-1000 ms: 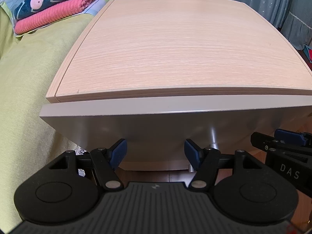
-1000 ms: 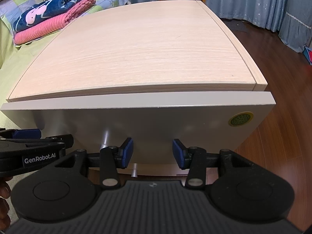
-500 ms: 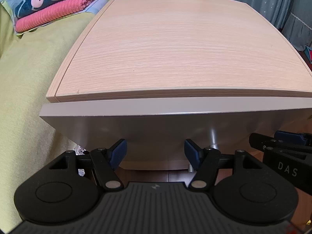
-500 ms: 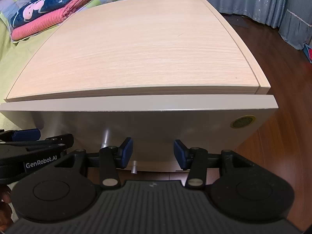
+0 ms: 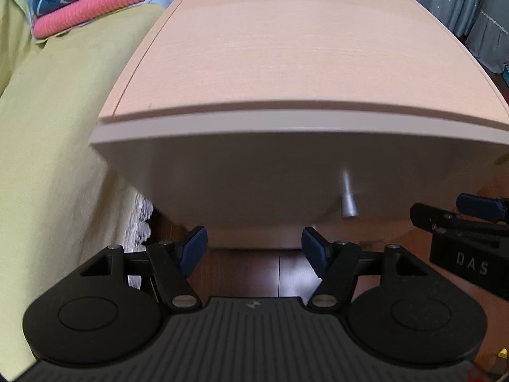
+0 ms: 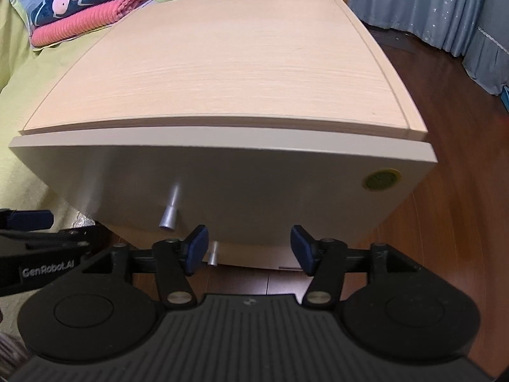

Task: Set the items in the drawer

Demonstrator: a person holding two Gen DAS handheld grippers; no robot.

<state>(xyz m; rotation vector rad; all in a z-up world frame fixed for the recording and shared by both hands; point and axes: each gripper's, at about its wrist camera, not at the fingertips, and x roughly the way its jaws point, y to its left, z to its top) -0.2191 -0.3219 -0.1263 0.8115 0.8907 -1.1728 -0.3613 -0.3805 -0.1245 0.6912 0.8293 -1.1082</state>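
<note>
Facing the nightstand (image 6: 222, 73), its top bare and no items showing. The drawer (image 6: 241, 184) is sitting closed under it, knob (image 6: 169, 213) untouched. The right gripper (image 6: 248, 250) and left gripper (image 5: 254, 248) are hovering in front, fingers spread, gripping nothing. Judging the task barely begun: opening and loading remain.
</note>
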